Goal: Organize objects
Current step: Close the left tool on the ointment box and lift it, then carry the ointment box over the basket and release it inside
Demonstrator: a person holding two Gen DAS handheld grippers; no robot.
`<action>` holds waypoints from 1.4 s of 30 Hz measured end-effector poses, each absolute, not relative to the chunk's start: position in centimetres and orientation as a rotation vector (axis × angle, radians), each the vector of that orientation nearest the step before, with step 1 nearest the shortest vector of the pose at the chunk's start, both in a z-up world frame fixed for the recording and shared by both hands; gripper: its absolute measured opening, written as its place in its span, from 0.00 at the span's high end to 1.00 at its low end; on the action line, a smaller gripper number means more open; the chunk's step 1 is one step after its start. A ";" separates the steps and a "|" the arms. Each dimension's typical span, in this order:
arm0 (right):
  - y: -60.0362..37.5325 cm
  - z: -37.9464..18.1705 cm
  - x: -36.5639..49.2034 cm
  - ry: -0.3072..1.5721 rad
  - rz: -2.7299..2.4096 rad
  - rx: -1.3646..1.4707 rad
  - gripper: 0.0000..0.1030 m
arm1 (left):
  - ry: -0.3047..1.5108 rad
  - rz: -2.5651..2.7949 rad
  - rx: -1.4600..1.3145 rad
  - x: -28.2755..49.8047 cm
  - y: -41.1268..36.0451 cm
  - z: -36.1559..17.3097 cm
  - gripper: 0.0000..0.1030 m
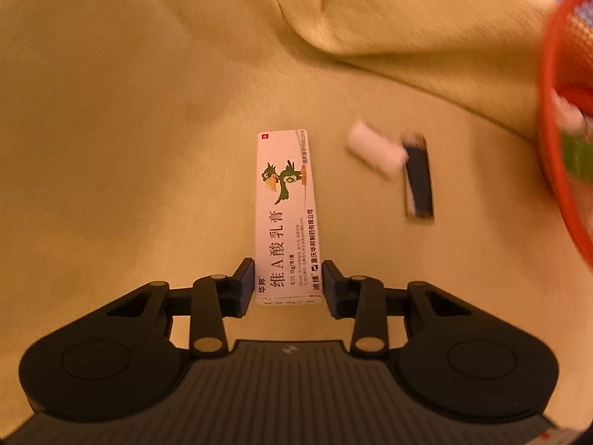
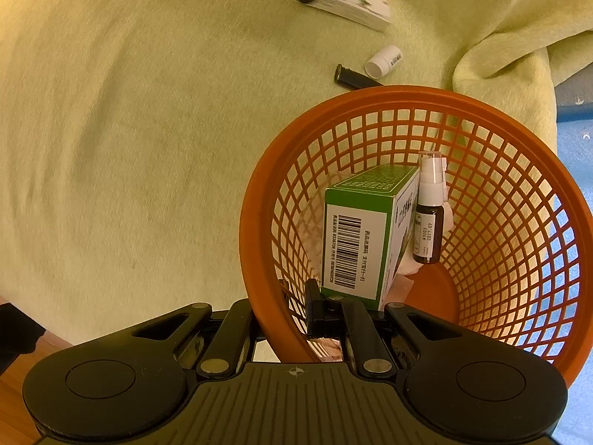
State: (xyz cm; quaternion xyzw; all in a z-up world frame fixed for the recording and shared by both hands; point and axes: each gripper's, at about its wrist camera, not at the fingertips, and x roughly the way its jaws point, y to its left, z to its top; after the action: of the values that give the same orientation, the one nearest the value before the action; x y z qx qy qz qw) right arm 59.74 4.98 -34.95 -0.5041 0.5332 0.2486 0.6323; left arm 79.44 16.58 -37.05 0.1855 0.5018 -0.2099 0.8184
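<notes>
Right tool [image 2: 296,315] pinches the orange basket [image 2: 519,141] holding a green box [image 2: 355,237] and spray bottle [image 2: 429,222]; left tool [image 1: 288,283] clamps a cream carton [image 1: 283,218].

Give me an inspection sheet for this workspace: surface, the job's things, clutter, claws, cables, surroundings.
Surface: yellow-green cloth, creased, folded up at one edge.
Job's things: orange basket holds a green box and a spray bottle. On the cloth outside it lie a small white bottle and a black stick, beside each other.
Clutter: nothing seen.
Claws: left claw shut on the ointment box, held above the cloth; right claw shut on the basket's rim.
Cables: nothing seen.
Surroundings: blue floor past the cloth, wooden edge at the near corner.
</notes>
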 end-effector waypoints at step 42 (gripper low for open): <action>4.9 -35.2 59.1 1.216 0.557 -1.190 0.95 | 1.043 -0.531 0.438 76.6 16.5 -34.1 0.69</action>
State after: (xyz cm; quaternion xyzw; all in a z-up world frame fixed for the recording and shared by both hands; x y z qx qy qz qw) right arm 59.14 4.85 -35.18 -0.5186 0.5299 0.2427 0.6255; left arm 76.61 16.49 -34.10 0.2049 0.4884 -0.2485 0.8110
